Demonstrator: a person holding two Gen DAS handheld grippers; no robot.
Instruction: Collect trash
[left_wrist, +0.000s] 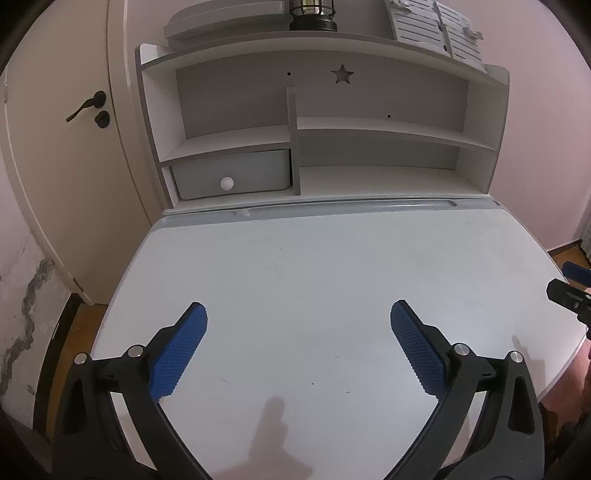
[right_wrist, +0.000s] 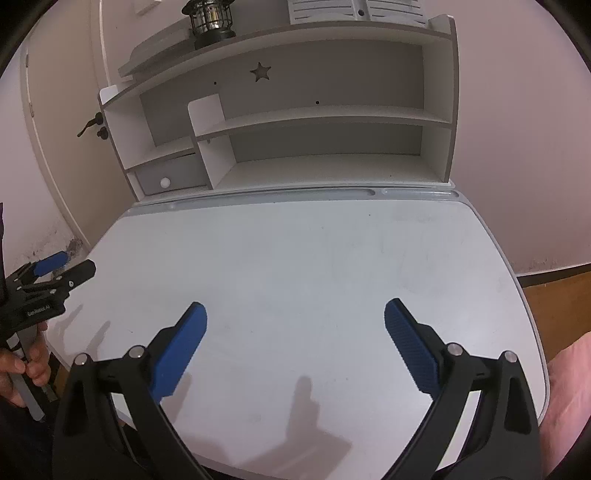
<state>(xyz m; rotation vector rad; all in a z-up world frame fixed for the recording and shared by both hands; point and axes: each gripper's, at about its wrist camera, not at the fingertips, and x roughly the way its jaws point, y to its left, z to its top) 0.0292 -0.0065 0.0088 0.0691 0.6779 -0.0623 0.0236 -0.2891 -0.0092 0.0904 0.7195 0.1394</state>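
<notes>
No trash shows in either view. My left gripper (left_wrist: 298, 314) is open and empty above the near part of the white desk top (left_wrist: 314, 266). My right gripper (right_wrist: 295, 314) is open and empty above the same desk top (right_wrist: 295, 251). The left gripper also shows at the left edge of the right wrist view (right_wrist: 62, 267), held by a hand, jaws apart. The tip of the right gripper shows at the right edge of the left wrist view (left_wrist: 570, 284).
A white shelf unit (left_wrist: 317, 125) stands at the back of the desk, with a grey drawer (left_wrist: 232, 173) at its lower left and a black lantern (left_wrist: 313, 14) on top. A door (left_wrist: 66, 147) is to the left. Wooden floor (right_wrist: 554, 295) lies right of the desk.
</notes>
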